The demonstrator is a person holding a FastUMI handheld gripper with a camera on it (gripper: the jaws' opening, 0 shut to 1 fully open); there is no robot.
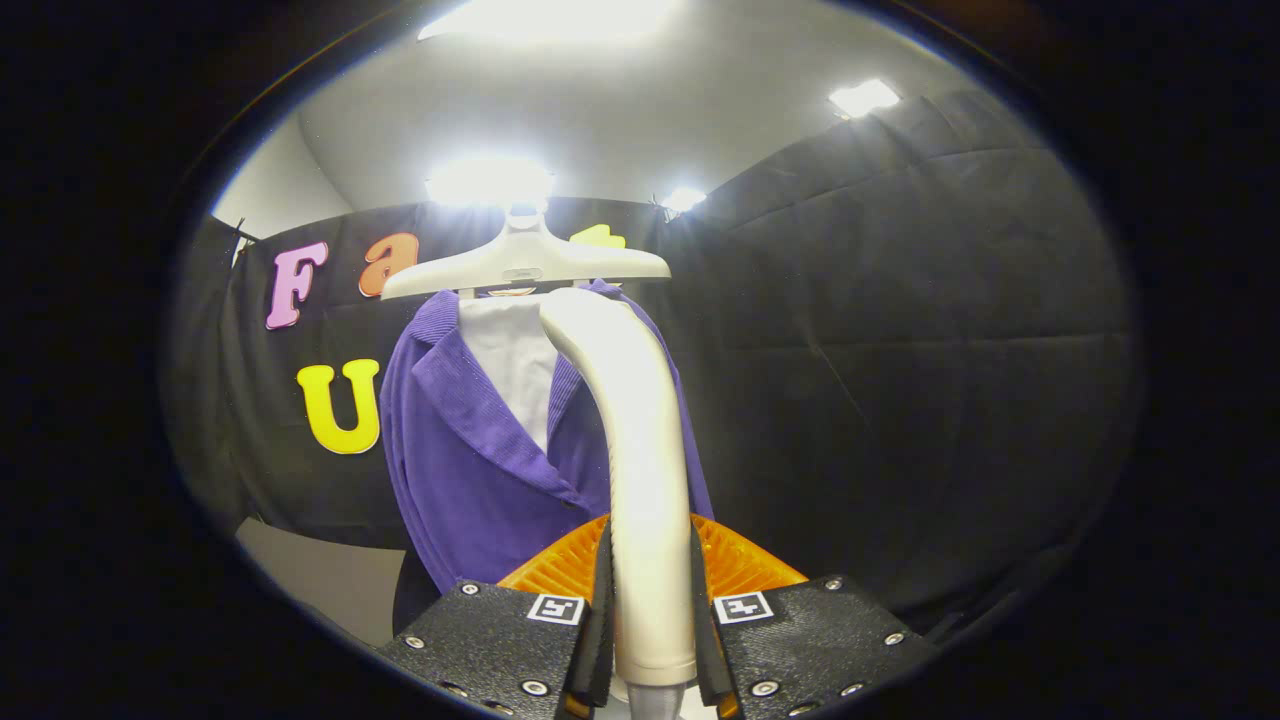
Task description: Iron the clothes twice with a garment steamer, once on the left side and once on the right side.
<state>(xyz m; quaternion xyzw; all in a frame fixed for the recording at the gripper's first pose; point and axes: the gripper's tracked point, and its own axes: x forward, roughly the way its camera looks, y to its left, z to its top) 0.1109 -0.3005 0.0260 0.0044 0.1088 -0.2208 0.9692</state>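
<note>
Steamer handle [645, 470] is clamped between both fingers of the tongs [652, 625], head raised toward the purple jacket [470, 470] hung on the hanger [525, 262] just beyond, presumably so a pass can be started.

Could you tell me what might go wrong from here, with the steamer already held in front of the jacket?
1. The gripper is shut on the steamer handle, which is smooth and rounded; it could twist or slip between the fingers during a stroke.
2. The purple jacket hangs loosely on a hanger, so pressure from the head may swing it away instead of smoothing it.
3. The handle hides the jacket's middle, so a side could easily be missed.
</note>
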